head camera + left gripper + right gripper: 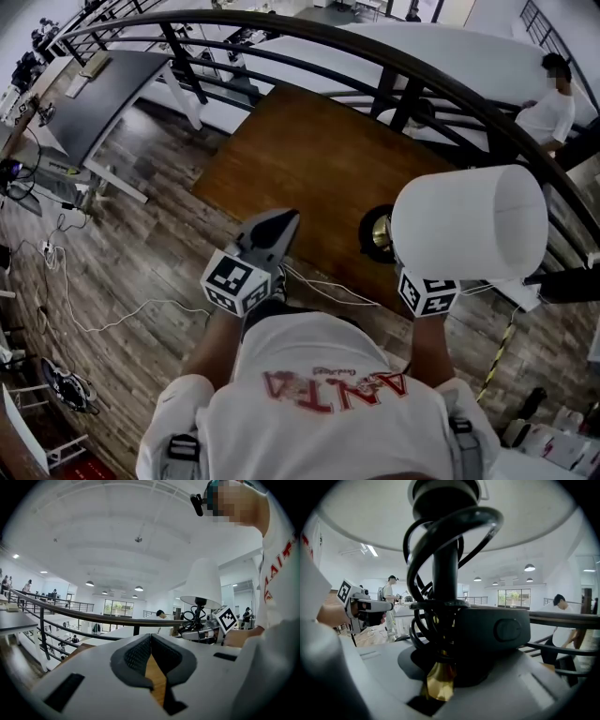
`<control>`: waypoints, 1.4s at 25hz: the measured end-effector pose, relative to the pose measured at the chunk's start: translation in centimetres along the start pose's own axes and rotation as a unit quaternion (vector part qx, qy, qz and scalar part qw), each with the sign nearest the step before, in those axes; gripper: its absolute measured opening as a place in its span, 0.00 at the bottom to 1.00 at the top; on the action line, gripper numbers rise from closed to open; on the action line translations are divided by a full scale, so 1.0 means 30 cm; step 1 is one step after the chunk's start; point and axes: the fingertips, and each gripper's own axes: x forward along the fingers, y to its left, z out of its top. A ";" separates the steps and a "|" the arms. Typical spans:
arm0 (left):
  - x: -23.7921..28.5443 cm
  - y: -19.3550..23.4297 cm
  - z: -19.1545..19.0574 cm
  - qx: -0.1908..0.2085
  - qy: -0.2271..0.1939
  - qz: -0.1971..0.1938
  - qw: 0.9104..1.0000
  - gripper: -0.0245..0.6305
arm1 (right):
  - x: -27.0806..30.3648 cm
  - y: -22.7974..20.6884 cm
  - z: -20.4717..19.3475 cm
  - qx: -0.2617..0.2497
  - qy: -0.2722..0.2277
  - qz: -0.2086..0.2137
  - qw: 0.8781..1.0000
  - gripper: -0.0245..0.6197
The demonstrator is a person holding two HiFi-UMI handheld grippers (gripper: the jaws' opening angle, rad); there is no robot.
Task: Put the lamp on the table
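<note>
The lamp [469,223] is not yet on the table [309,159]. It hangs in the right hand-held gripper [440,667], its white shade riding above that gripper's marker cube. In the head view its dark, brass-trimmed base [378,234] shows over the near edge of the wooden top. Whether the base touches the wood cannot be told from any view, but with the stem clamped and the shade this high, it looks carried rather than set down. So the pick-up appears done; what is left is lowering the base onto the top, well in from the edge, and letting go. In the right gripper view the jaws stand partly apart and grip the lamp's brass neck, with the black cord [422,550] looped round the stem and its switch box lying against the jaw. The left hand-held gripper [151,656] holds nothing: its dark pads meet at the tips, only the wood showing below them, and it points out over the table just left of the lamp.
</note>
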 end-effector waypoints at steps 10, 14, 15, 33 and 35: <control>0.128 0.303 0.077 -0.002 0.007 -0.027 1.000 0.05 | 0.276 -0.016 0.114 0.008 0.011 -0.023 1.000 0.15; 0.151 0.447 0.097 -0.009 0.012 -0.031 0.999 0.05 | 0.402 -0.002 0.154 0.011 0.020 -0.030 0.999 0.15; 0.157 0.479 0.096 -0.011 0.014 -0.031 0.999 0.05 | 0.434 0.000 0.160 0.013 0.022 -0.031 0.999 0.15; 0.292 0.926 -0.039 -0.075 0.046 -0.045 0.995 0.05 | 1.057 -0.032 0.086 0.071 0.054 -0.050 0.995 0.15; 0.306 0.959 -0.047 -0.077 0.048 -0.045 0.995 0.05 | 1.118 -0.063 0.068 0.061 0.057 -0.059 0.995 0.15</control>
